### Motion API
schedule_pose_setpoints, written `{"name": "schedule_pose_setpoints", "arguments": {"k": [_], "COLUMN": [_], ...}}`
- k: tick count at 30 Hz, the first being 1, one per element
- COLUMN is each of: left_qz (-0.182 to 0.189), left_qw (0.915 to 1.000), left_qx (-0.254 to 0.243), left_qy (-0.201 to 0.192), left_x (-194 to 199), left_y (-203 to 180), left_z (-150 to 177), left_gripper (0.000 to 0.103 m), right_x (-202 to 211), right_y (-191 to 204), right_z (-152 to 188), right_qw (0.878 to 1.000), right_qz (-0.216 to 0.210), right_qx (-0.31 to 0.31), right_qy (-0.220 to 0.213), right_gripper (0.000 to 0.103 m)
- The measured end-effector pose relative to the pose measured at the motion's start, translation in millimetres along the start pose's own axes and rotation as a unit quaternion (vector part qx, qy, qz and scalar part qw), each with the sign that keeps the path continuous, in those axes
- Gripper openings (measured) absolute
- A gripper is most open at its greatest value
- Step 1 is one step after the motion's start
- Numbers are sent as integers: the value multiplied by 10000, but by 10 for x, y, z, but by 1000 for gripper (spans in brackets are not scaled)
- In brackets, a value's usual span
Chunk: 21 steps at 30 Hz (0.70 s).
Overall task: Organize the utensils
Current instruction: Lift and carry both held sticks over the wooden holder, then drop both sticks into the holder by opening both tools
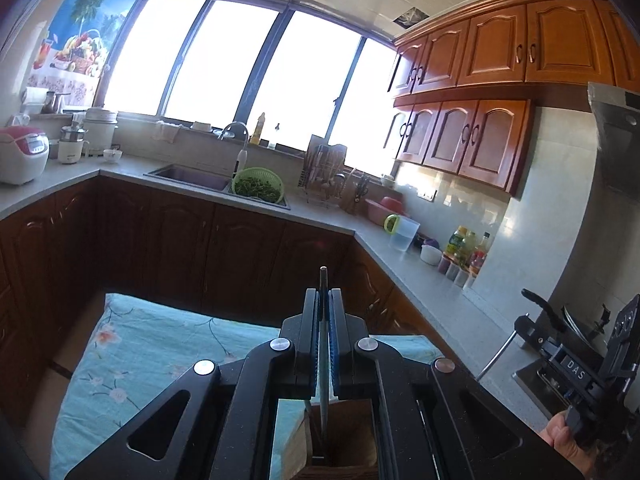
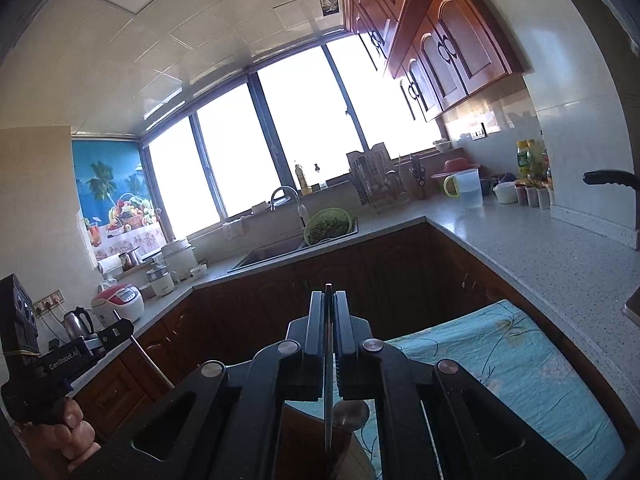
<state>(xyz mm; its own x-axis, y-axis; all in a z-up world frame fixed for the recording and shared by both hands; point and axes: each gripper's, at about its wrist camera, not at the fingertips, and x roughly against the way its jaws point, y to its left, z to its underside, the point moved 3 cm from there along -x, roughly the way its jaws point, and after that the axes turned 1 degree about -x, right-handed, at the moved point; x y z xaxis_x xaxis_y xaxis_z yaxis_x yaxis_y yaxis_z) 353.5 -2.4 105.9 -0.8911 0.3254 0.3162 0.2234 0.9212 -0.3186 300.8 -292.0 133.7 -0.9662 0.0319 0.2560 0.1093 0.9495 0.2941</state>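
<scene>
Utensils are sitting in both of your tongs right now. Your left tongs (image 1: 324, 300) are clenching a thin grey utensil handle (image 1: 323, 344) edge-on between their pads, its tip sticking out just past the fingertips and its lower end dropping toward a brown wooden holder (image 1: 344, 440) directly below. Your right tongs (image 2: 329, 304) are clamping a slim dark metal utensil (image 2: 329, 380) the same way, its lower length hanging above a wooden holder (image 2: 304, 448), with a round metal knob (image 2: 351, 414) just beside it. Both holders are resting on the teal floral cloth (image 1: 160, 344), which is lying in front of the dark cabinet doors under the sink (image 1: 188, 178). Beside that sink a green colander (image 1: 258, 184) of greens is sitting, and farther along the worktop (image 1: 400, 276) a dish rack (image 1: 324, 176) is standing. What kind of utensil each one is, you cannot tell from these views.
</scene>
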Motion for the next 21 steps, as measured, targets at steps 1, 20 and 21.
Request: {"name": "schedule_pose_setpoints", "arguments": {"k": [1, 20, 21], "left_qz": [-15, -158, -162], "left_qw": [10000, 9983, 9983], "left_qx": [35, -42, -56], "left_qy": [53, 563, 559], "left_x": [-88, -656, -587], "left_y": [18, 9, 48], "left_z": [80, 292, 312], "left_gripper": [2, 4, 4], "right_x": [-38, -299, -300], "right_y": [-17, -92, -90], "right_z": [73, 503, 500], "right_qw": [10000, 9978, 9978], "right_qz": [17, 77, 77], "right_qx": [-1, -20, -25], "right_qy": [36, 653, 662], "right_gripper": [4, 4, 5]}}
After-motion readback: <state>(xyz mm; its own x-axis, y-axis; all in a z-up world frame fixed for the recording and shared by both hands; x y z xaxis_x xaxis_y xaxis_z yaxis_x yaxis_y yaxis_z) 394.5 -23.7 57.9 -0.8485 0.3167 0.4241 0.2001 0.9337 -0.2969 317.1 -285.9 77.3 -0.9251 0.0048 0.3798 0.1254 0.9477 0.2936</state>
